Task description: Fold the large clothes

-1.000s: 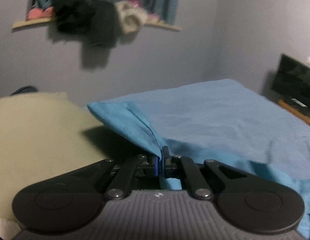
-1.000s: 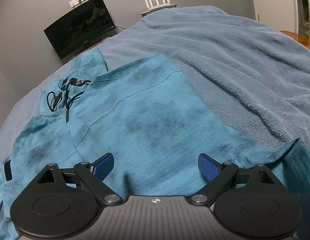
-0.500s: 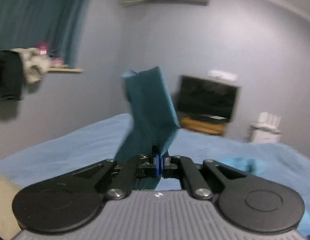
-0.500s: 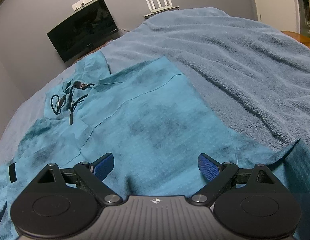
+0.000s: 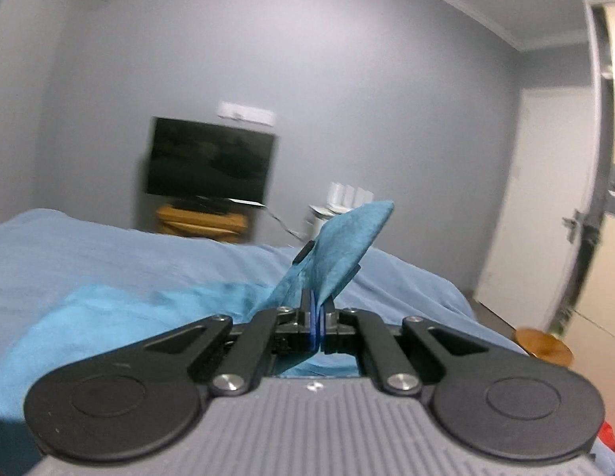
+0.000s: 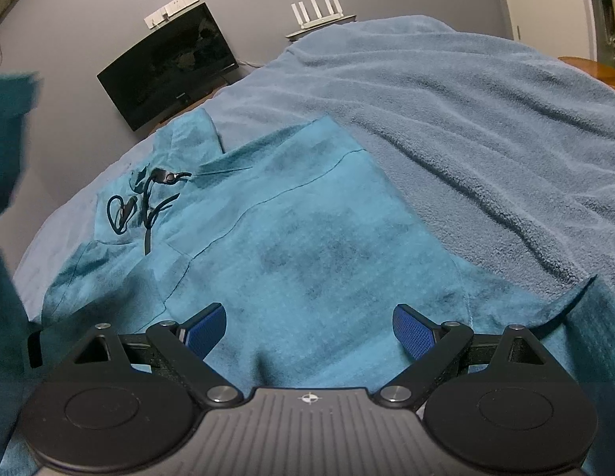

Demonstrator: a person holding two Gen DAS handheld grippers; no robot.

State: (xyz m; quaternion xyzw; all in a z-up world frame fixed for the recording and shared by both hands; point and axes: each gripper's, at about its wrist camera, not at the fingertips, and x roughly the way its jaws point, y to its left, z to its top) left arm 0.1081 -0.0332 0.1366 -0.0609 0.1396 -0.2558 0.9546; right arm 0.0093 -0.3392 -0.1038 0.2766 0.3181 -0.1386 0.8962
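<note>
- Left gripper point(image 5: 316, 317), jaws clamped on a fold of the teal fabric garment point(image 5: 339, 246), has swung from facing the shelf wall to facing the black wall-mounted screen point(image 5: 210, 160).
- Pinched fold, low over the blue bed cover point(image 5: 69, 246) a second ago, now stands raised.
- Right-wrist view: a dark teal blur of cloth point(image 6: 8, 127) has entered at the left edge.

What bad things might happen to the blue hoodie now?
The left gripper pinches only a thin bit of the teal hoodie, so the cloth might slip out mid-fold. The right gripper is open above the hoodie and pins nothing, so the body could drag and bunch. The loose black drawstring may get trapped inside the fold.
</note>
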